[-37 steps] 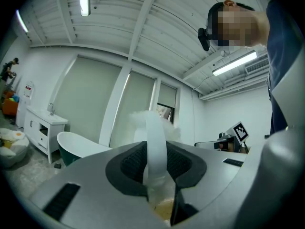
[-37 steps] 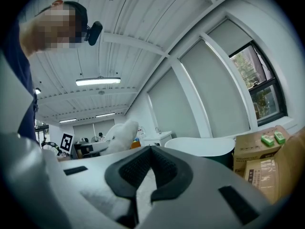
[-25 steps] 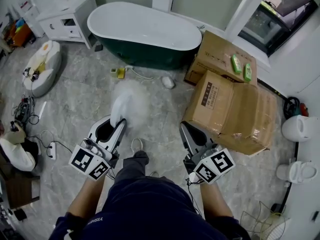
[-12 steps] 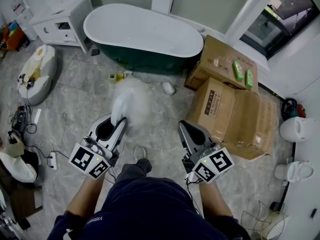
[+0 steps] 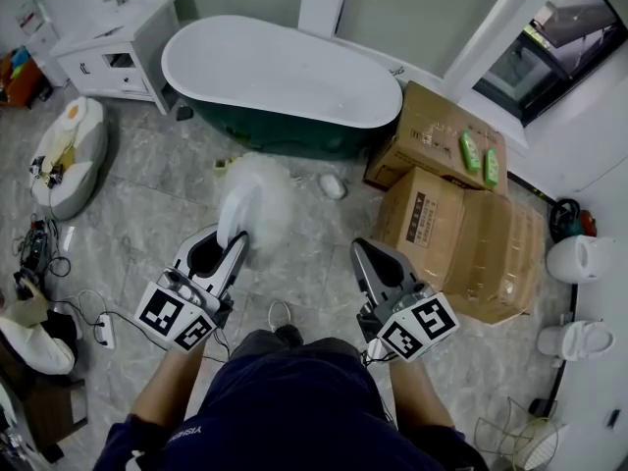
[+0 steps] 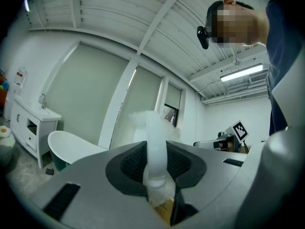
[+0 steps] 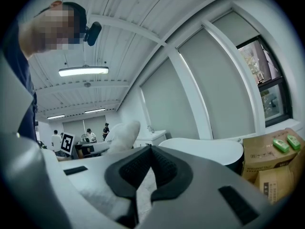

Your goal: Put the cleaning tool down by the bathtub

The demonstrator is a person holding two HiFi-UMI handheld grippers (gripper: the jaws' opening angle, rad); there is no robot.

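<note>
1. Head view: the left gripper [image 5: 234, 241] is clamped on the white handle of the duster [image 5: 263, 192]. The duster's fluffy head points at the dark near wall of the tub [image 5: 294, 42]. The right gripper [image 5: 365, 255] has its jaws together and holds nothing, and it sits close to the near corner of the boxes [image 5: 461, 229]. Open floor [image 5: 157, 180] runs from both grippers to the tub and widens to the left. A small white object [image 5: 333, 186] and a yellow one [image 5: 222, 165] lie by the tub's base. The boxes block the right side, near the tub's right end. A vanity [image 5: 118, 37] stands at the tub's left end.
2. Left gripper view: the pads press on both sides of the handle, which rises upright between them with the fluff behind it. The tub's rim lies low on the left, and the vanity is at the left edge.
3. Right gripper view: the pads meet at their tips with nothing between them. The tub is ahead, the boxes are at the right edge, and the duster's head is on the left.
</note>
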